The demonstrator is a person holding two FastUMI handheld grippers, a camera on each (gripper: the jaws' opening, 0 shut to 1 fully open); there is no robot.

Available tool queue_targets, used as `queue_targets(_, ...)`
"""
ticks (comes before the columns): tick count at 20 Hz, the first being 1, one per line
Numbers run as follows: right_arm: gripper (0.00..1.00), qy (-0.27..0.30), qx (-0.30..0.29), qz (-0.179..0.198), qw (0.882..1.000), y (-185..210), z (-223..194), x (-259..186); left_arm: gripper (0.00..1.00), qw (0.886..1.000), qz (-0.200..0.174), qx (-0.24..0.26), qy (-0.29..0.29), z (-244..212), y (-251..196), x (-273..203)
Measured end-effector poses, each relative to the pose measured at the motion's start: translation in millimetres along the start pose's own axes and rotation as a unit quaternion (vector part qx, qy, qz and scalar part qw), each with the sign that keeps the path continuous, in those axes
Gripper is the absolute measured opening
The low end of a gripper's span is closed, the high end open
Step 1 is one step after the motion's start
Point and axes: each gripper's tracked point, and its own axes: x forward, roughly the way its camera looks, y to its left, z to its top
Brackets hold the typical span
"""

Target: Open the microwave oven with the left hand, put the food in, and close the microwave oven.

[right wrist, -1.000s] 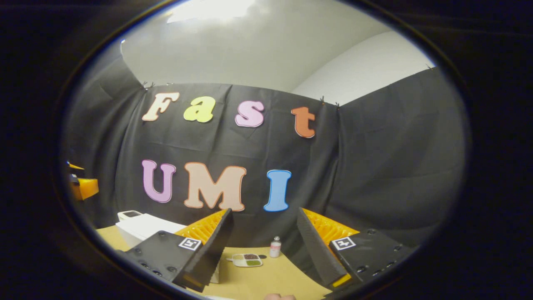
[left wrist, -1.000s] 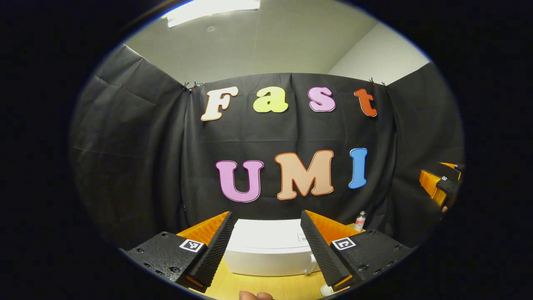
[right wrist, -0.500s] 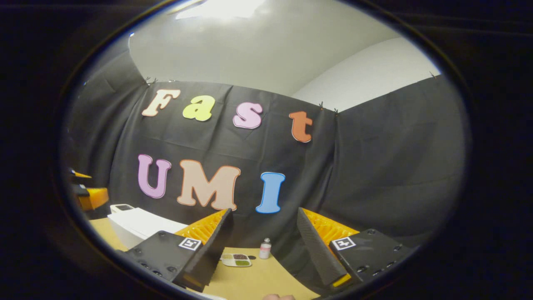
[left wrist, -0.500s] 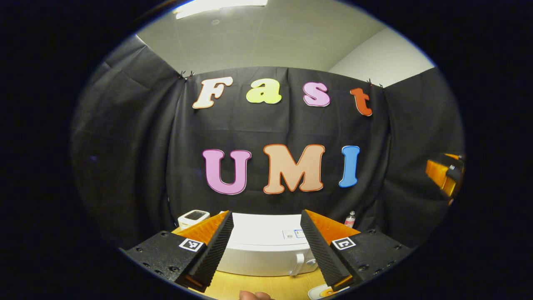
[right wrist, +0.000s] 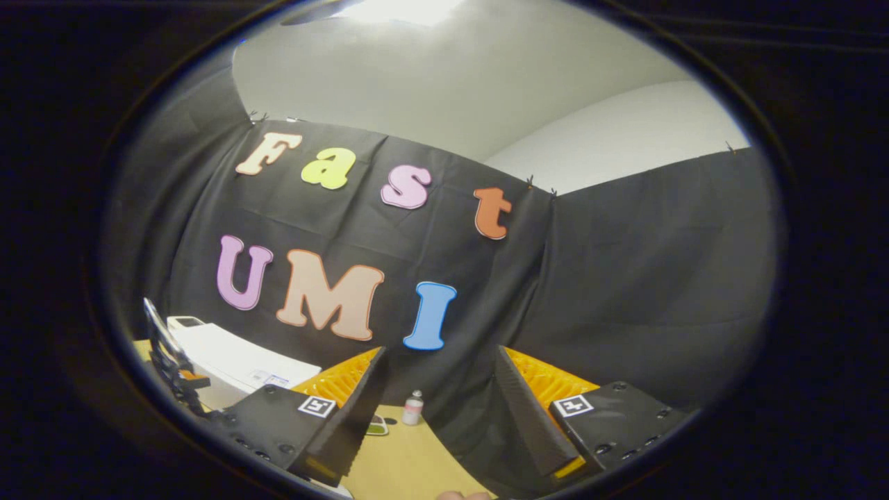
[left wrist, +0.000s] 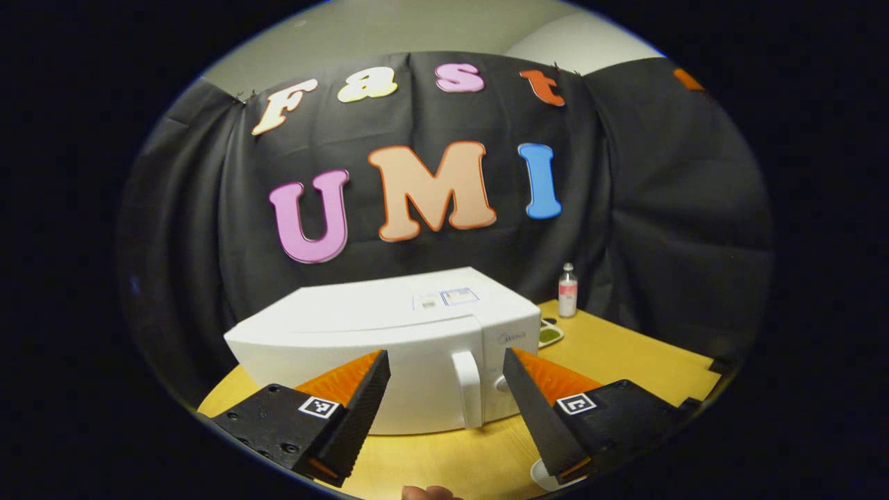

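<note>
The white microwave (left wrist: 389,326) stands on the yellow table (left wrist: 625,354) with its door shut and its upright handle (left wrist: 467,389) at the door's right edge. My left gripper (left wrist: 444,355) is open a short way in front of it, and the handle lies between the fingers in the left gripper view, untouched. A small tray of food (left wrist: 550,335) peeks out behind the microwave's right corner. In the right gripper view, my right gripper (right wrist: 439,351) is open and empty, held high to the right, with the microwave (right wrist: 236,361) at lower left and the tray (right wrist: 377,426) beyond its finger.
A small bottle (left wrist: 567,290) stands at the table's back near the cloth wall; the same bottle (right wrist: 412,408) is beside the tray. A white dish's rim (left wrist: 545,476) lies under my left gripper's right finger. A dark device (right wrist: 167,354) juts in at the left edge.
My left gripper has tilted down and come closer to the microwave, bringing its front and handle into view. The right gripper has drifted slightly right. Both stay open.
</note>
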Motion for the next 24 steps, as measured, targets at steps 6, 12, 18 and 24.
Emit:
queue_targets(6, 0.96, 0.000, -0.027, -0.017, 0.999, -25.0, 3.6, -13.3, 0.98, 0.998, 0.003, -0.010, 0.067, -54.3, -16.9, 46.3)
queue_targets(12, 0.97, -0.005, -0.029, -0.033, 0.999, -44.0, 7.0, -14.9, 0.81, 0.991, 0.014, -0.031, 0.127, -89.1, -17.8, 63.6)
queue_targets(18, 0.97, -0.012, -0.021, -0.033, 0.999, -47.7, 9.4, -13.5, 0.20, 0.989, 0.010, -0.048, 0.141, -94.2, -17.2, 61.4)
queue_targets(24, 0.97, 0.002, -0.004, -0.025, 1.000, -44.3, -0.7, -15.9, 0.13, 0.988, 0.002, -0.045, 0.145, -96.3, -17.9, 62.5)
